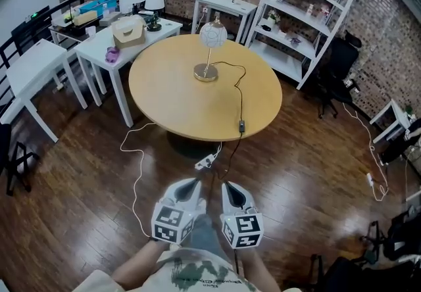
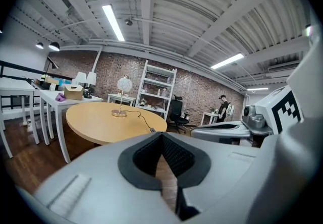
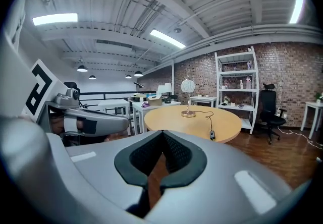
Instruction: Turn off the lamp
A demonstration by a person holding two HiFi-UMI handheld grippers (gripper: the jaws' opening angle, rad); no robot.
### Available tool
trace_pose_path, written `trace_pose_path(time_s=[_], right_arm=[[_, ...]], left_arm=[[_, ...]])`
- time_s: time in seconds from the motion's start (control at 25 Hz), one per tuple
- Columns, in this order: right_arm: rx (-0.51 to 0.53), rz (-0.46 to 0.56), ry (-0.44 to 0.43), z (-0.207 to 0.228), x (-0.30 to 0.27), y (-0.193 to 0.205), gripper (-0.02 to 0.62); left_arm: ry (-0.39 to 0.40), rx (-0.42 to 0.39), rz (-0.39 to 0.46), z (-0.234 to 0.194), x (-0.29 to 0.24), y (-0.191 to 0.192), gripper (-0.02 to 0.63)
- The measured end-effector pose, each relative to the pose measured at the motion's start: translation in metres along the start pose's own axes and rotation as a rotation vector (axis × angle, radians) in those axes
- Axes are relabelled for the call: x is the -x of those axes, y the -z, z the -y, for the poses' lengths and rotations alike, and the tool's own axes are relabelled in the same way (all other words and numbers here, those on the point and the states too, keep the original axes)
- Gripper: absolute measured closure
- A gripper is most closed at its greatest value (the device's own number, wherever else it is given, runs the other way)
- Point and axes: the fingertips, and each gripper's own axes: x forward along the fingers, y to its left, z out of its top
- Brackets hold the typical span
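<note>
A table lamp (image 1: 212, 35) with a round white globe shade and a gold base (image 1: 206, 73) stands upright on the far half of the round wooden table (image 1: 171, 100). Its black cord runs to an inline switch (image 1: 241, 126) near the table's front edge, then drops to the floor. The lamp (image 2: 123, 85) and switch (image 2: 152, 130) also show in the left gripper view, and the lamp (image 3: 187, 87) and switch (image 3: 212, 136) in the right gripper view. My left gripper (image 1: 195, 183) and right gripper (image 1: 228, 186) are side by side over the floor, well short of the table. Both are shut and hold nothing.
A power strip (image 1: 205, 162) and loose cables lie on the wood floor between me and the table. White side tables (image 1: 99, 50) with a tissue box and two lamps stand at the left. A white shelf unit (image 1: 309, 14) and a black office chair (image 1: 339, 67) are at the back right.
</note>
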Motion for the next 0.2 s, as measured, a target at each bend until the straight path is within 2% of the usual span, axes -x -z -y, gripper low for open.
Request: trace_pose_path(time_s=[0.2], right_arm=[[-0.008,0.001,0.007,0.004,0.014,0.005,0.597]], left_arm=[[0.002,0.003,0.001,0.013,0.004,0.004,0.612]])
